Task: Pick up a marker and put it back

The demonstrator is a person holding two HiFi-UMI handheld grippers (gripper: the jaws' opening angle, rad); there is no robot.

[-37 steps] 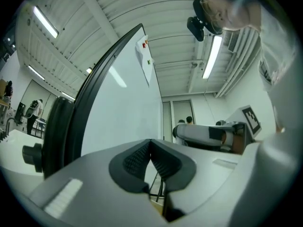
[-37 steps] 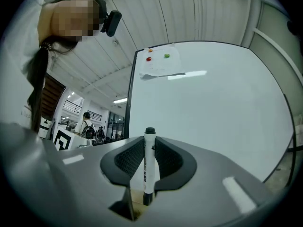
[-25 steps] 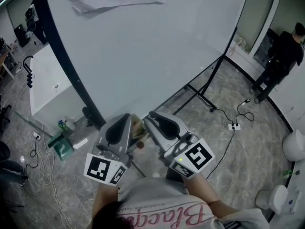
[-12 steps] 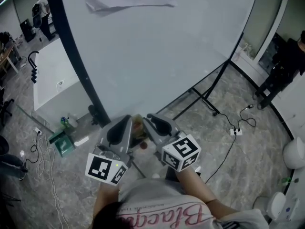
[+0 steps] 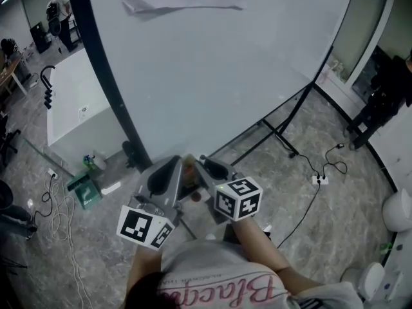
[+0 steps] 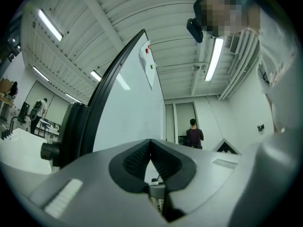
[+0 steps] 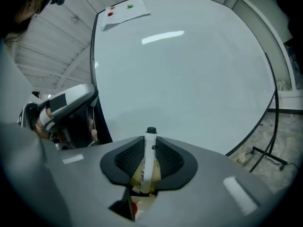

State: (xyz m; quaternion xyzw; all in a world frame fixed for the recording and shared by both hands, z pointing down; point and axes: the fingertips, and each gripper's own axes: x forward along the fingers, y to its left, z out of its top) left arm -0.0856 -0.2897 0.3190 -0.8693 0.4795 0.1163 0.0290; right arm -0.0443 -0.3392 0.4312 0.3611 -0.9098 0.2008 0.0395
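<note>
The left gripper (image 6: 150,143) keeps its place low in front of us. Its fingers (image 6: 136,159) are pressed together at the tips, with nothing between them. Just to its right, in the head view, a tan holder (image 5: 187,172) sits between the two grippers. It has something red (image 5: 194,197) in it that is too small for us to name.

The right gripper (image 7: 150,143) has come down and in toward the left one, rolling so that its cube shows another face. Its fingers (image 7: 128,159) pinch the marker (image 7: 147,161), which lies along them with its black cap pointing at the whiteboard (image 5: 225,69). They have just eased apart a little, yet the marker is still between them. We judge that the pick-up is done and the put-back is under way, with release near but not yet made.

On the left, the board's black frame (image 5: 106,89) runs down just ahead of the left gripper, so we have little room there. The board face is close ahead. The two grippers are nearly touching, which leaves a narrow gap over the holder. To the right, the stand legs (image 5: 277,131) and a floor cable (image 5: 315,192) lie well apart from us, and we find the open room on that side and back toward our body.
</note>
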